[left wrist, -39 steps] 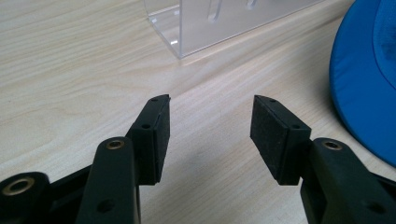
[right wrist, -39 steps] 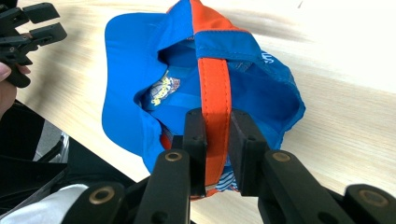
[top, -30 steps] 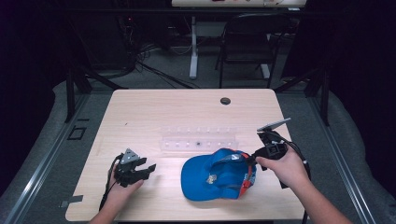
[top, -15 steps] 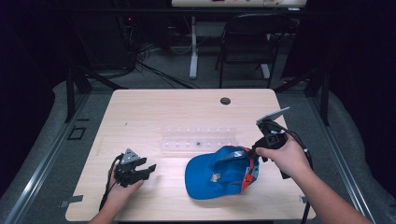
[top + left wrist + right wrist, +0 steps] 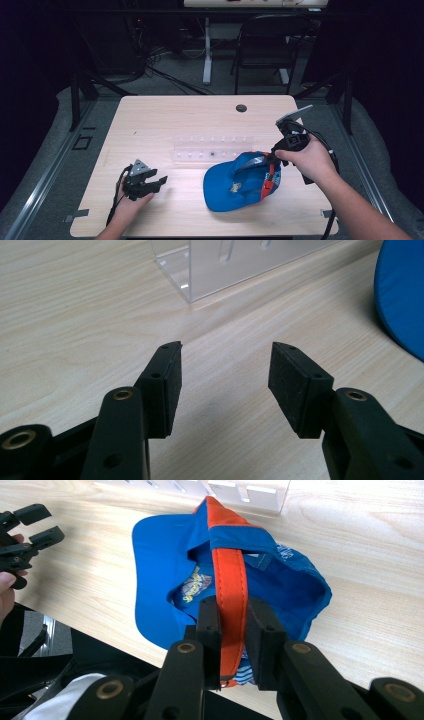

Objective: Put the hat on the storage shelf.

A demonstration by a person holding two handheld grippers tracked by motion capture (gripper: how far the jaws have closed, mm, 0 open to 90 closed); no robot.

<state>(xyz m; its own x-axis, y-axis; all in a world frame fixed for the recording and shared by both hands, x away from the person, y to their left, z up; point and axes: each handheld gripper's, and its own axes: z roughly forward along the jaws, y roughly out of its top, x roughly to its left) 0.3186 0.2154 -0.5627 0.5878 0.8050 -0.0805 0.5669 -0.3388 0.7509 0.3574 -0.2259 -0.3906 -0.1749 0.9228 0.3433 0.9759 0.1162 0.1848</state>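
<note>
**What the frames hide or cut off**

In the left gripper view the blue cap (image 5: 402, 300) is cut by the right edge, so only a curved piece of it shows, and the clear plastic rack (image 5: 225, 262) runs off the top edge. In the right gripper view the orange strap (image 5: 230, 595) disappears between the right gripper (image 5: 232, 630) pads. In the high view the small emblem (image 5: 233, 188) inside the cap is too small to read.

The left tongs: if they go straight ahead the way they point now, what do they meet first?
Probably the clear plastic rack. The left tongs stand open over bare table, and the rack's near corner lies ahead between them. The blue cap sits off to the side, likely missed. Depth is hard to judge.
</note>
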